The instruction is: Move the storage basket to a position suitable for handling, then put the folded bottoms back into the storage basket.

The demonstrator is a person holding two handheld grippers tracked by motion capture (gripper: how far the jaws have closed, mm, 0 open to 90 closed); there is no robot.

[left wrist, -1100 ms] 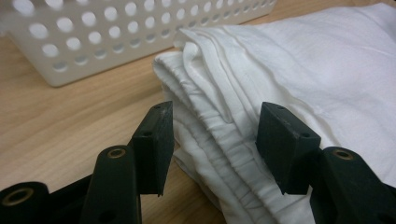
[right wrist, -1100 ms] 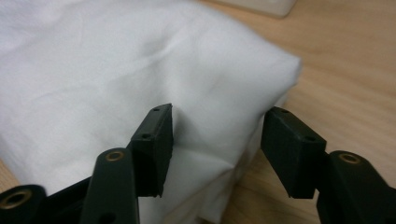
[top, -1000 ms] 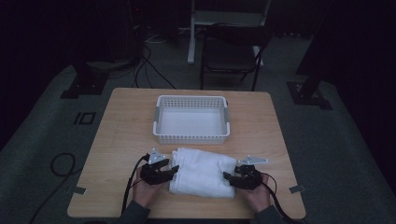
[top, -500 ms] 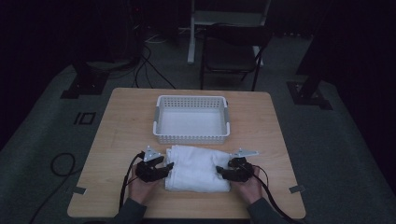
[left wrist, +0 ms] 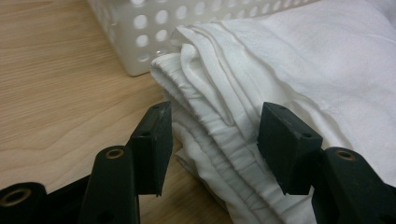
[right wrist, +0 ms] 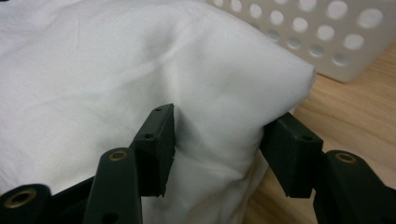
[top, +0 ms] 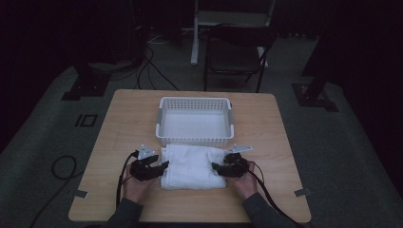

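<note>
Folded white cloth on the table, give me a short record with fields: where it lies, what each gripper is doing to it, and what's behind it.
cloth: folded white cloth, lying on the wooden table near the person's edge
left gripper: left gripper at the cloth's layered left edge, folds between its jaws, grip not clear
right gripper: right gripper at the cloth's right end, bulging cloth between its jaws, pads pressing on it
behind cloth: white perforated basket, nothing visible inside, right up against the cloth's far edge
</note>
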